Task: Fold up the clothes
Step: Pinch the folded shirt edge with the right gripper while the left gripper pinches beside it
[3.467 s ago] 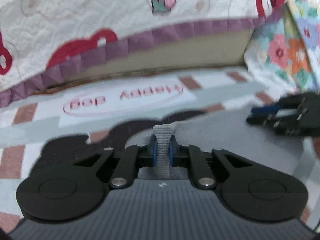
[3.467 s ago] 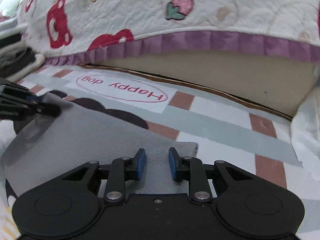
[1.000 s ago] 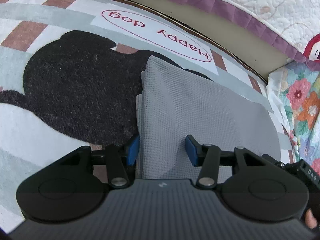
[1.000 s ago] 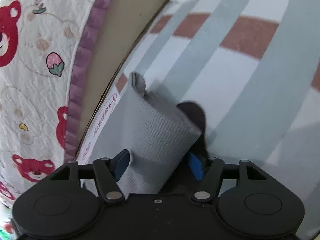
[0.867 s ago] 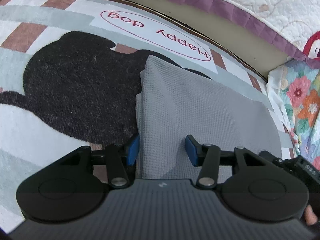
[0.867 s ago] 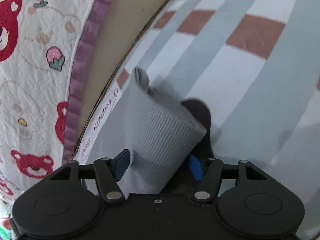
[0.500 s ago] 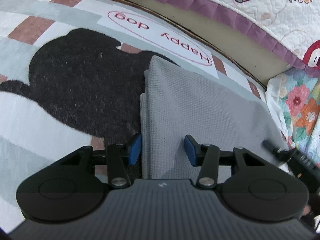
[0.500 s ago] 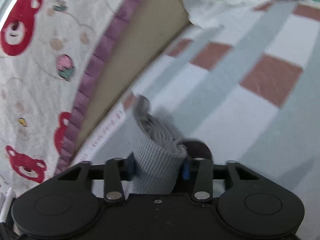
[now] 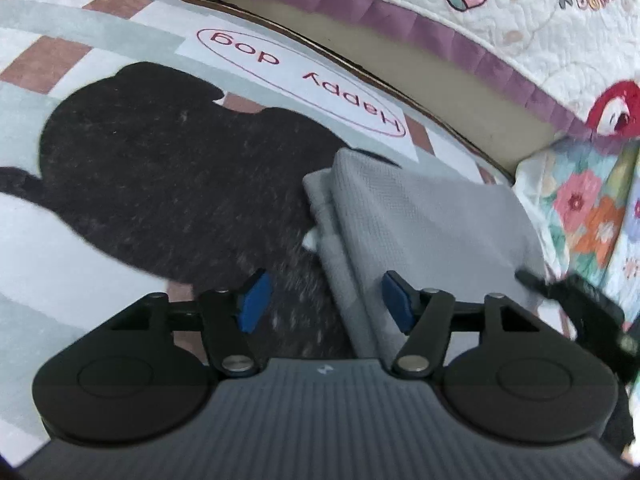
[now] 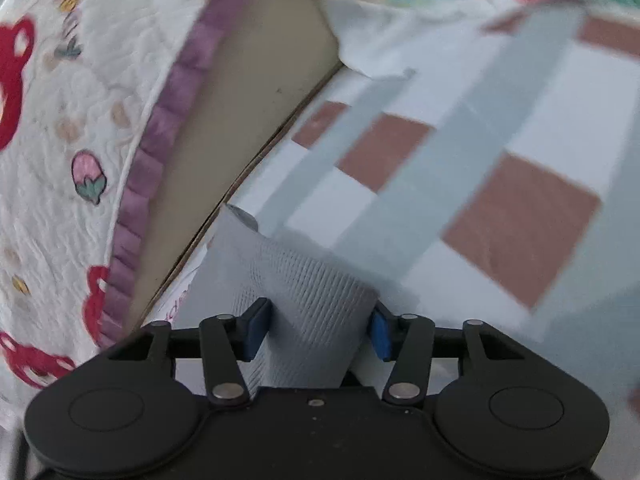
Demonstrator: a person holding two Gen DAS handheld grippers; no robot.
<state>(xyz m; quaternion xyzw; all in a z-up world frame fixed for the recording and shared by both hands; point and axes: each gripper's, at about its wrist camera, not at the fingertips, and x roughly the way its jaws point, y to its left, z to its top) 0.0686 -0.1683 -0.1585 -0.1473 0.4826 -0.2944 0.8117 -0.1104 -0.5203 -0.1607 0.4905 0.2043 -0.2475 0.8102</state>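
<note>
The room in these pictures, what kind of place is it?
Probably a bedroom floor at home: a patterned rug, a quilted bedspread with bears and strawberries hanging over a bed edge, and a folded grey garment.

Left claw (image 9: 324, 300): angled downward, jaws apart, just opened wider; blue pads (image 9: 253, 300) clear of the grey cloth (image 9: 420, 220), whose near edge lies between them closer to the right-hand pad.

Right claw (image 10: 318, 334): angled downward, jaws just opened wider, a bunched fold of the cloth between its pads (image 10: 256, 330); whether they still press on it cannot be told. Its black fingertip (image 9: 532, 280) shows at the right edge of the left wrist view, blurred.
</note>
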